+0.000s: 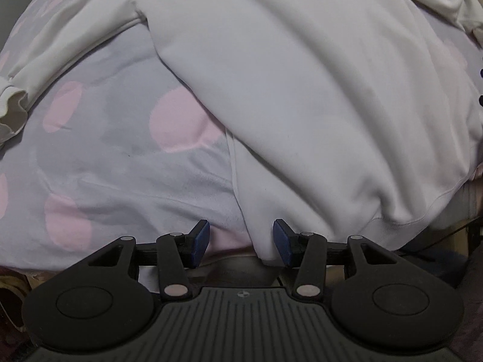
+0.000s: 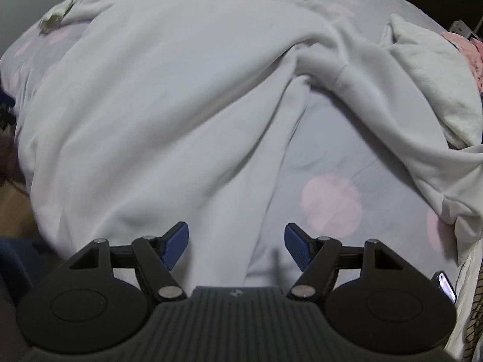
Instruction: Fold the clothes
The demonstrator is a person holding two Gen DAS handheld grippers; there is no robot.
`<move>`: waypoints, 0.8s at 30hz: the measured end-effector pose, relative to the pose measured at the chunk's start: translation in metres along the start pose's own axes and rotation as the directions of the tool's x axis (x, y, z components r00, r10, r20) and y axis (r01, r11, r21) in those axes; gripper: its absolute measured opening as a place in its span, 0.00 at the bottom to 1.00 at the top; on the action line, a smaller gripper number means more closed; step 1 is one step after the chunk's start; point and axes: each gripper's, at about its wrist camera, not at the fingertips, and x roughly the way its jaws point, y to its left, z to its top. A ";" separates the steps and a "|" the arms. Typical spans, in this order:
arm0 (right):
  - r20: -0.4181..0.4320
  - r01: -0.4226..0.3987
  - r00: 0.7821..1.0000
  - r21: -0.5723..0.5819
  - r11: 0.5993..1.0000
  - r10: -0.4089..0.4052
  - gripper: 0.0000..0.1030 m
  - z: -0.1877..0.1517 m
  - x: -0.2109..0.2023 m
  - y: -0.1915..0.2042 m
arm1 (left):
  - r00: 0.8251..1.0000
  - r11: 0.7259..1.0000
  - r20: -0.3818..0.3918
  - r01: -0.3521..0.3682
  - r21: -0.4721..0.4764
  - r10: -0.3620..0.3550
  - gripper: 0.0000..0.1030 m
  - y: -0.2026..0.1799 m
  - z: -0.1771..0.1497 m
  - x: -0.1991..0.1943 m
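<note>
A white sweatshirt point(image 1: 302, 90) lies spread over a bed, its body toward me and one sleeve reaching left to a ribbed cuff point(image 1: 12, 105). My left gripper point(image 1: 241, 239) is open at the hem's lower left corner, and a fold of the hem hangs between its blue pads point(image 1: 200, 241) without being pinched. In the right wrist view the same sweatshirt point(image 2: 151, 105) fills the left and centre. My right gripper point(image 2: 237, 246) is open over the hem's lower right edge, cloth lying between its fingers. A sleeve point(image 2: 377, 105) bends off to the right.
The bed cover point(image 1: 105, 150) is pale grey with pink dots point(image 2: 332, 205). A white pillow or folded cloth point(image 2: 431, 69) lies at the right, with pink fabric point(image 2: 465, 51) behind it. A phone point(image 2: 446, 286) sits at the bed's right edge. The floor point(image 2: 15, 211) shows at left.
</note>
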 end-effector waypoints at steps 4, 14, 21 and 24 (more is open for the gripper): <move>-0.068 0.002 0.998 0.000 1.000 -0.002 0.71 -0.010 0.006 0.004 | 1.000 1.000 -0.027 0.006 0.017 -0.006 0.38 -0.004 -0.001 0.009; -0.143 -0.033 0.989 -0.006 0.999 0.032 0.20 -0.028 0.013 0.014 | 0.999 0.994 -0.035 -0.005 0.106 0.009 0.05 -0.031 -0.003 0.017; -0.137 -0.067 0.988 0.064 0.996 0.075 0.05 -0.020 -0.014 0.002 | 0.997 0.997 -0.044 0.060 0.047 -0.058 0.04 -0.017 -0.007 -0.025; -0.122 -0.133 0.981 0.139 0.981 0.150 0.05 -0.016 -0.038 -0.004 | 0.996 0.997 -0.050 0.078 0.020 -0.077 0.04 -0.006 -0.008 -0.050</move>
